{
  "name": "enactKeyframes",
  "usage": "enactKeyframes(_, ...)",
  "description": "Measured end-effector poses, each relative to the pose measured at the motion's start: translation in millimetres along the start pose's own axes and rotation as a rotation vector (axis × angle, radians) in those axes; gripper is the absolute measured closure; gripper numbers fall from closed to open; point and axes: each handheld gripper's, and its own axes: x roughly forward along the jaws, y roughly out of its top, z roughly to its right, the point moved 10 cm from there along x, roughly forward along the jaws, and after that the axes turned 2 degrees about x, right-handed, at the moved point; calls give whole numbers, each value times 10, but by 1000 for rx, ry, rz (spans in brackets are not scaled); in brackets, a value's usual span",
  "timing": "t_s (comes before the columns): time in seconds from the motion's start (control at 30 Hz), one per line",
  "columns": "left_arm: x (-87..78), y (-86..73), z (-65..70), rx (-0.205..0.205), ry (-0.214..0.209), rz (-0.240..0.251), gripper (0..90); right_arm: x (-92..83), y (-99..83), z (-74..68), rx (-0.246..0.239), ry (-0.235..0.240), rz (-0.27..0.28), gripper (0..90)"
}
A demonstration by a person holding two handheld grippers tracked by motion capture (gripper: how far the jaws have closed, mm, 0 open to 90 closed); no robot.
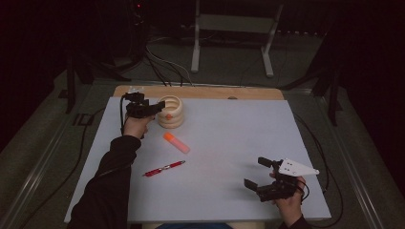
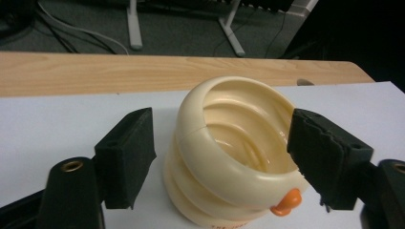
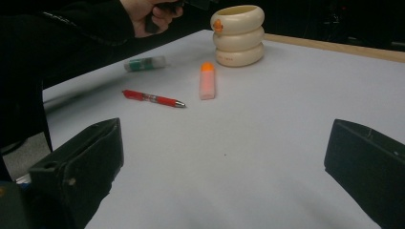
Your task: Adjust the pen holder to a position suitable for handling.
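The cream plastic holder of three stacked rings [image 2: 234, 167], open at the top with a small orange knob at its base, stands upright at the far-left part of the white surface [image 1: 229, 143]. The left claw [image 2: 222, 160] straddles it, jaws spread, not touching. The right claw [image 3: 224, 176] rests spread, well apart.

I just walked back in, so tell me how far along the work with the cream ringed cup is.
Early stage. The left hand-held gripper has its jaws either side of the cream ringed plastic cup, not yet pressing it. The red pen and orange marker lie loose on the white mat. The right hand-held gripper waits open.
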Motion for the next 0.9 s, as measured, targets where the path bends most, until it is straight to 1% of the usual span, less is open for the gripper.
enactKeyframes(0.03, 16, -1, -9, -8, 6, -3, 291, 0, -1, 2, 2, 1, -1, 0)
enactKeyframes(0.1, 61, -20, -29, -29, 12, -27, 315, 0, -3, 5, 2, 1, -2, 0)
enactKeyframes(0.17, 94, -33, -50, -31, 30, -41, 337, -5, -5, 4, 4, -1, 0, 0)
enactKeyframes(0.23, 117, -40, -58, -40, 33, -49, 359, -11, -8, 7, 6, -2, 0, 0)
enactKeyframes(0.27, 132, -39, -69, -46, 45, -51, 371, -13, -9, 8, 8, -1, 0, 0)
enactKeyframes(0.3, 144, -38, -71, -50, 46, -53, 391, -13, -10, 9, 9, -2, -1, 0)
enactKeyframes(0.4, 186, -42, -68, -49, 50, -66, 422, -12, -11, 7, 9, -1, -2, 0)
enactKeyframes(0.53, 244, -58, -67, -61, 62, -89, 466, -8, -17, 14, 11, -2, -4, 0)
enactKeyframes(0.6, 279, -72, -56, -55, 67, -100, 496, -7, -17, 19, 12, -1, -4, 0)
enactKeyframes(0.67, 301, -87, -50, -47, 82, -112, 522, -7, -21, 20, 11, -1, -5, 0)
enactKeyframes(0.7, 317, -94, -44, -54, 85, -115, 545, -8, -21, 22, 11, -2, -5, 0)
enactKeyframes(0.83, 327, -88, -62, -84, 109, -117, 588, -5, -27, 30, 14, -5, -9, 0)
enactKeyframes(0.87, 324, -86, -66, -81, 117, -121, 614, -4, -27, 31, 14, -5, -8, 0)
enactKeyframes(0.9, 319, -84, -72, -87, 128, -126, 646, -3, -27, 31, 14, -4, -9, 0)
